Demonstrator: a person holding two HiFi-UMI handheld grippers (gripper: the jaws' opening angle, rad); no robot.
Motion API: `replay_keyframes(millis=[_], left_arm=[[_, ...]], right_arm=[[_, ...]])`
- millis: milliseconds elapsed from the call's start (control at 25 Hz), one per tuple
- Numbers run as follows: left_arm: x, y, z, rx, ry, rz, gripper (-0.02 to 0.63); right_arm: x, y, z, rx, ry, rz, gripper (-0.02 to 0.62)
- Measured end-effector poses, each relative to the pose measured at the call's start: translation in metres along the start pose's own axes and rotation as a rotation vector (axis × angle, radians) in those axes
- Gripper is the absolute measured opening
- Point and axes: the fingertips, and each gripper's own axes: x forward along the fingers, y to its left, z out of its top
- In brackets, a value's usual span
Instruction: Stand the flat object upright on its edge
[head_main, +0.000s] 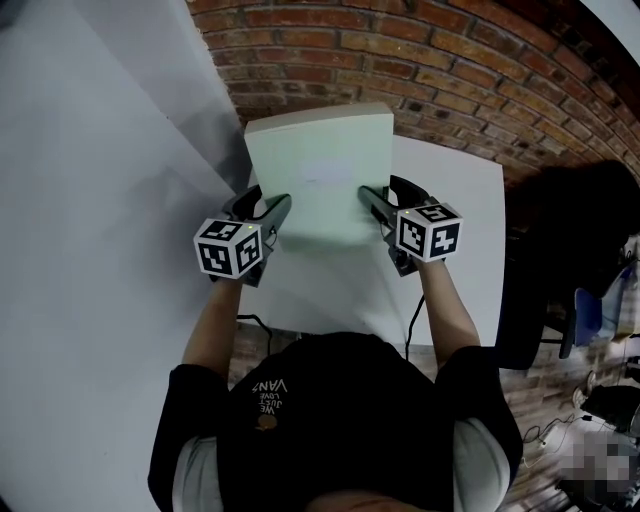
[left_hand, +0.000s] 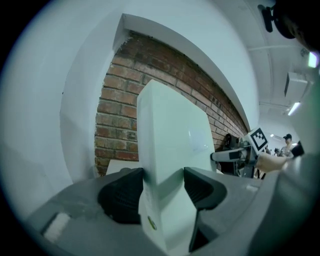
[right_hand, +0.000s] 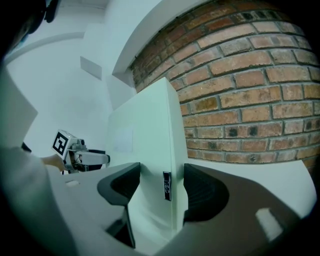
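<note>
The flat object is a slim white box (head_main: 320, 170), held between both grippers over the white table (head_main: 455, 200). Its broad face is turned up toward me and its thick far edge lies toward the brick wall. My left gripper (head_main: 276, 208) is shut on the box's left side edge, with both dark pads pressed on the box (left_hand: 170, 145). My right gripper (head_main: 371, 198) is shut on the right side edge. There the box (right_hand: 150, 145) shows a small dark port strip (right_hand: 166, 186) between the pads. Whether the lower edge touches the table I cannot tell.
A brick wall (head_main: 450, 60) runs close behind the table. A plain white wall (head_main: 100, 200) stands to the left. A dark bulky shape (head_main: 570, 250) and cluttered floor lie to the right of the table. A cable (head_main: 255, 325) hangs at the table's near edge.
</note>
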Motion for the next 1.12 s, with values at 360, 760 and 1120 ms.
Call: replay_keyframes(millis=[360, 760, 1120], left_arm=[[0.017, 0.021, 0.034, 0.127, -0.04, 0.003, 0.261], [0.041, 0.046, 0.062, 0.213, -0.036, 0.027, 0.259], [0.065, 0.062, 0.079, 0.291, -0.024, 0.04, 0.259]], right_arm=[[0.021, -0.008, 0.025, -0.023, -0.034, -0.005, 0.256], [0.047, -0.022, 0.051, -0.051, -0.049, -0.005, 0.247], [0.069, -0.038, 0.059, -0.038, -0.056, -0.008, 0.241]])
